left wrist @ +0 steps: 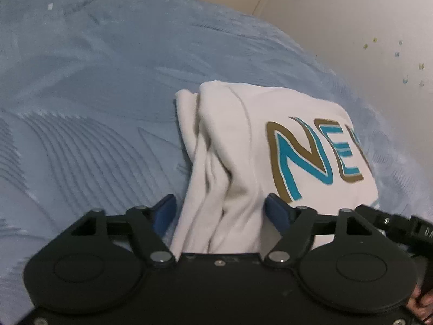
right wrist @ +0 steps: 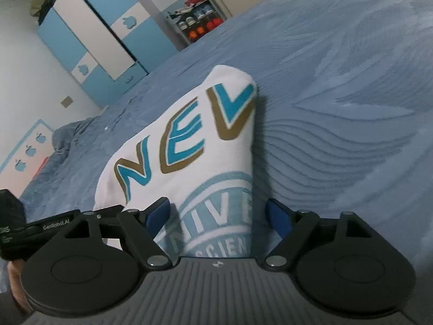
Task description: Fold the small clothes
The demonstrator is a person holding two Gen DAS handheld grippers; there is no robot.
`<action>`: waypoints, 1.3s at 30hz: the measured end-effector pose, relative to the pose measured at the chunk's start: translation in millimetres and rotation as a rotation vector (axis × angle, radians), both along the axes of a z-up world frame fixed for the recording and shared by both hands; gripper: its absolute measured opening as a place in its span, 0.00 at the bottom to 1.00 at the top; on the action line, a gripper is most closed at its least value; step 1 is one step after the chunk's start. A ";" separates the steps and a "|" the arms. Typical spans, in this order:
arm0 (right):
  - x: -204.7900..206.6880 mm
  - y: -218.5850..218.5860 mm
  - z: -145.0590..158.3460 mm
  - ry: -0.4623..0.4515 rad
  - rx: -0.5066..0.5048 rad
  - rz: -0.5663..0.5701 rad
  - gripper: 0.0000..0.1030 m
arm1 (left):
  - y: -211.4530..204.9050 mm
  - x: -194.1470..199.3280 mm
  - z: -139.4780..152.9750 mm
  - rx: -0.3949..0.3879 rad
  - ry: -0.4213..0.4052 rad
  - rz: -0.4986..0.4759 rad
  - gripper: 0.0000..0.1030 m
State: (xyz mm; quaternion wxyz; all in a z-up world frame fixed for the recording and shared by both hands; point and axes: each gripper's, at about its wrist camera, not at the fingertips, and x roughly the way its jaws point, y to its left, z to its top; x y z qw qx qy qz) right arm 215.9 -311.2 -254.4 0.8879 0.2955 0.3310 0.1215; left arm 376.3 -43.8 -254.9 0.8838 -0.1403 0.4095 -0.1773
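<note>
A white shirt (left wrist: 238,140) with gold-and-teal letters lies folded on the blue bedspread (left wrist: 94,94). Its bunched left side runs back between the blue pads (left wrist: 165,211) of my left gripper (left wrist: 222,211), whose jaws stand wide open around the cloth. In the right wrist view the same shirt (right wrist: 189,146) shows a pale blue round print near me. Its right folded edge lies between the spread pads (right wrist: 278,216) of my right gripper (right wrist: 219,214), which is also open. Whether the pads touch the cloth is unclear.
The bedspread (right wrist: 338,94) stretches wide to the right and far side. A blue-and-white wardrobe (right wrist: 102,43) and a shelf of shoes (right wrist: 200,24) stand beyond the bed. A pale wall (left wrist: 365,27) runs close along the bed's right edge.
</note>
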 end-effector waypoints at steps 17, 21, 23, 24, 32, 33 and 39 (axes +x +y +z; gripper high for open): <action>-9.4 27.6 90.7 -0.057 -0.125 0.008 0.23 | -27.3 -53.6 86.9 0.120 -0.235 0.051 0.17; -19.7 28.5 119.4 -0.084 -0.141 0.012 0.23 | -27.4 -70.5 122.1 0.138 -0.266 0.042 0.17; -21.7 28.1 127.2 -0.083 -0.128 0.009 0.23 | -22.6 -78.9 129.1 0.130 -0.258 0.045 0.17; -24.1 27.5 131.1 -0.082 -0.134 0.011 0.23 | -21.1 -83.7 130.7 0.128 -0.253 0.046 0.17; -55.7 -3.4 149.5 -0.091 -0.211 -0.021 0.23 | -66.1 -116.3 141.7 0.112 -0.240 0.021 0.17; -59.6 -13.4 150.6 -0.082 -0.224 -0.033 0.23 | -75.3 -117.3 143.6 0.092 -0.235 0.011 0.17; -88.7 -69.5 162.1 -0.078 -0.263 -0.103 0.23 | -146.4 -132.3 155.7 0.070 -0.249 -0.054 0.17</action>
